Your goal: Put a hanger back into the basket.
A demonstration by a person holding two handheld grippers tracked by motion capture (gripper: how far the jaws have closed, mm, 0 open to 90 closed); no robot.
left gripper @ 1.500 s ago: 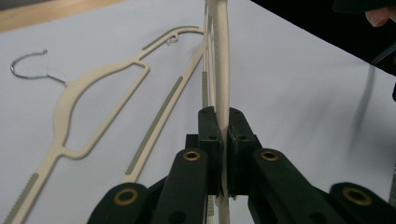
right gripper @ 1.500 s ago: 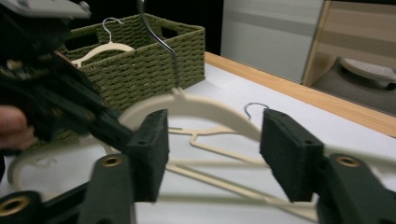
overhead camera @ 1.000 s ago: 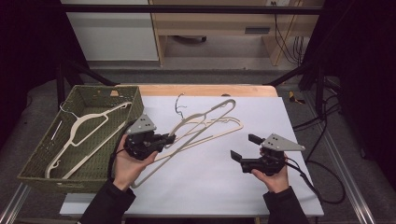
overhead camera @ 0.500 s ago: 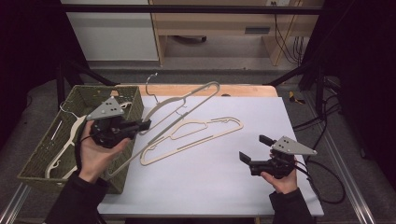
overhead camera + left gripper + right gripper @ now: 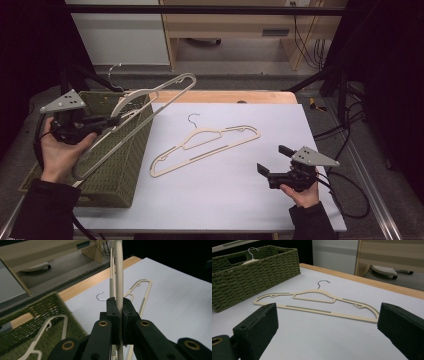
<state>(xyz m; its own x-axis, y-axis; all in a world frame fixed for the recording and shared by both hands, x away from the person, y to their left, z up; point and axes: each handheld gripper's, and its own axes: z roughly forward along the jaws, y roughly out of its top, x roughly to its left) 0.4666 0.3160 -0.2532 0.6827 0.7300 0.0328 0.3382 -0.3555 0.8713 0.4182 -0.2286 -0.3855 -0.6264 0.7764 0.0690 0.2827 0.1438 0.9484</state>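
Hanger (image 5: 131, 119), cream, hung at the frame's left over the basket (image 5: 122, 172), pinched by the left gripper (image 5: 107, 121). A second hanger (image 5: 205, 144) lay mid-table. The right gripper (image 5: 274, 161), jaws wide and empty, waited. Lowering it level should spare snagging the rim.

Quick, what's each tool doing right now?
Left tool: shut on a hanger, lifted over the basket.
Right tool: open, holding nothing.

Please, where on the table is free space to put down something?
Free: the white table top between the lying hanger and the near edge, and the strip right of that hanger, above the right gripper. Crowded: the basket at left, with the left gripper holding a hanger above it.
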